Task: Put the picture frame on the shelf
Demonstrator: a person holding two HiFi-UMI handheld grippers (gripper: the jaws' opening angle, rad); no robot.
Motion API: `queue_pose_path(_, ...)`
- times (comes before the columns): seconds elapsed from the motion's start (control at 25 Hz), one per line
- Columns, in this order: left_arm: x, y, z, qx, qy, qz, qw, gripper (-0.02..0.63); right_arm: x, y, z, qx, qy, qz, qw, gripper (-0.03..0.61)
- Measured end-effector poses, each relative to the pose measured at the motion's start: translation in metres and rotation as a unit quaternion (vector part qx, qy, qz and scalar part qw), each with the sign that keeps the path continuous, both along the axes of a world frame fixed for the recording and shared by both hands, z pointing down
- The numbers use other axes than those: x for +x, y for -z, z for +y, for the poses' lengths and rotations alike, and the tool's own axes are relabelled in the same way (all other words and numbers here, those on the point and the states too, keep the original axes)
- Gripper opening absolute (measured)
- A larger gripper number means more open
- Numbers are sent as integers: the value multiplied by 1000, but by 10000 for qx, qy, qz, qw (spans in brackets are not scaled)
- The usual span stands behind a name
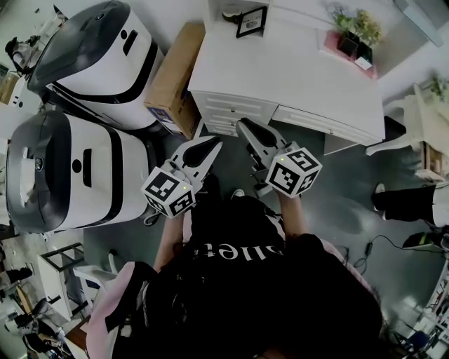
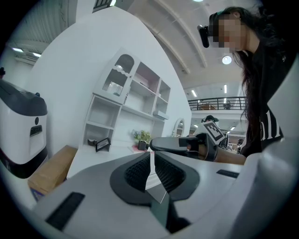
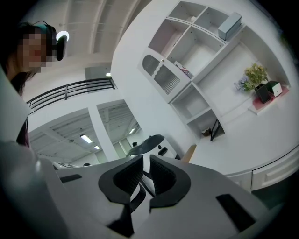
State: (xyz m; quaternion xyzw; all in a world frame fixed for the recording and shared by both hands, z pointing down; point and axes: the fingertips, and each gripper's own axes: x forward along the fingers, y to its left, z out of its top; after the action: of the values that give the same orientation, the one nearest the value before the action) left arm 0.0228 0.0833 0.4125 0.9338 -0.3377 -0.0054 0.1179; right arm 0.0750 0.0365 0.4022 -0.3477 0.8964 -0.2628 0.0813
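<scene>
The black picture frame (image 1: 251, 21) stands on the white desk (image 1: 295, 77) at the foot of the white shelf unit (image 2: 126, 102), beside the lowest compartment. It also shows as the frame (image 2: 103, 144) in the left gripper view and the frame (image 3: 216, 129) in the right gripper view. My left gripper (image 1: 214, 146) and right gripper (image 1: 243, 126) hover side by side before the desk's front edge, well short of the frame. Each has its jaws drawn together with nothing between them. The right gripper (image 2: 173, 144) is in sight of the left one.
A potted plant (image 1: 358, 31) on a pink tray sits at the desk's right end. A cardboard box (image 1: 172, 77) leans against the desk's left side. Two large white-and-grey machines (image 1: 105, 49) stand left of it. Drawers (image 1: 231, 112) face me.
</scene>
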Motion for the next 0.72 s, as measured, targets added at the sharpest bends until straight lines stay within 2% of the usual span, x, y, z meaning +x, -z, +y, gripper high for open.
queue_pose_path(0.72,11,2,4,56,-43,13,10000,38,8,1,9,43,62,95,9999,69)
